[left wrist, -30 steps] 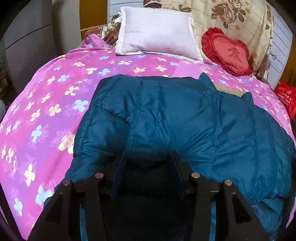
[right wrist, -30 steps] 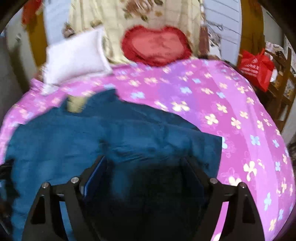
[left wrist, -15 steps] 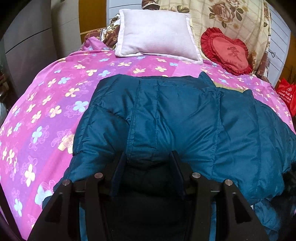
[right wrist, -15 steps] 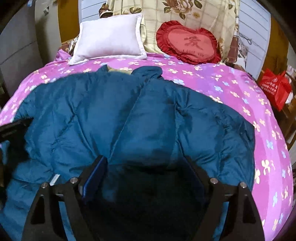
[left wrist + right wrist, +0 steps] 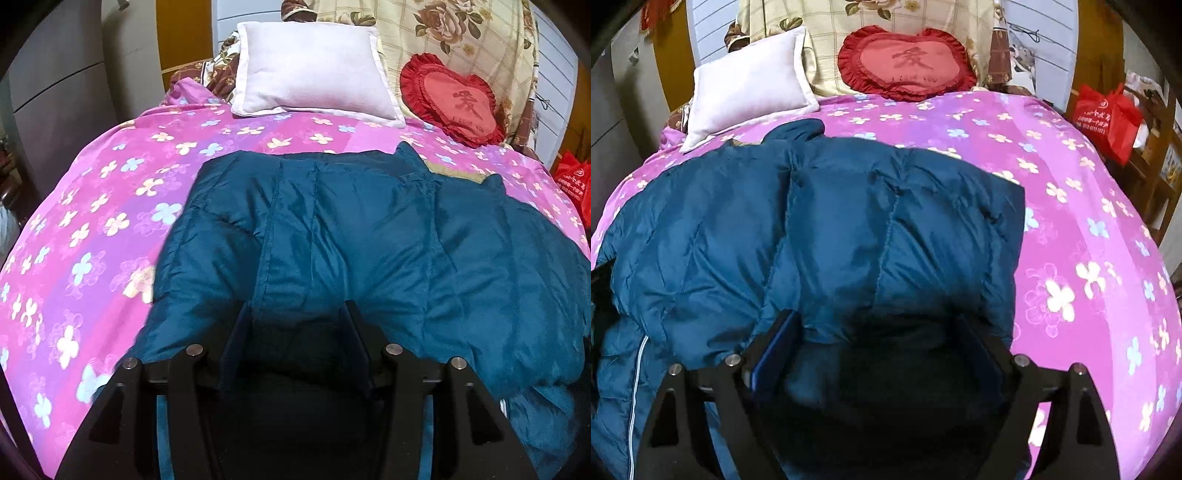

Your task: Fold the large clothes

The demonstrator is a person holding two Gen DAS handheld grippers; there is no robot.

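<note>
While the teal padded jacket (image 5: 369, 236) lay spread across the pink flowered bed (image 5: 110, 221), both sleeves folded over its body, the left gripper (image 5: 295, 314) held its fingers wide around a bunched hem at 6 o'clock. The right gripper (image 5: 882, 321) likewise stood wide, jacket fabric between its fingers. A white pillow (image 5: 750, 85) and a red heart cushion (image 5: 905, 62) sat at 12 o'clock.

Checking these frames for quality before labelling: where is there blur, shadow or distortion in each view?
Left wrist view: sharp on the jacket and pillow, slight smear on the bedspread at the left edge, deep shadow between the left gripper fingers. Right wrist view: mostly sharp, dark shadow at the right gripper, fisheye bulge bending the bed's edges.
</note>
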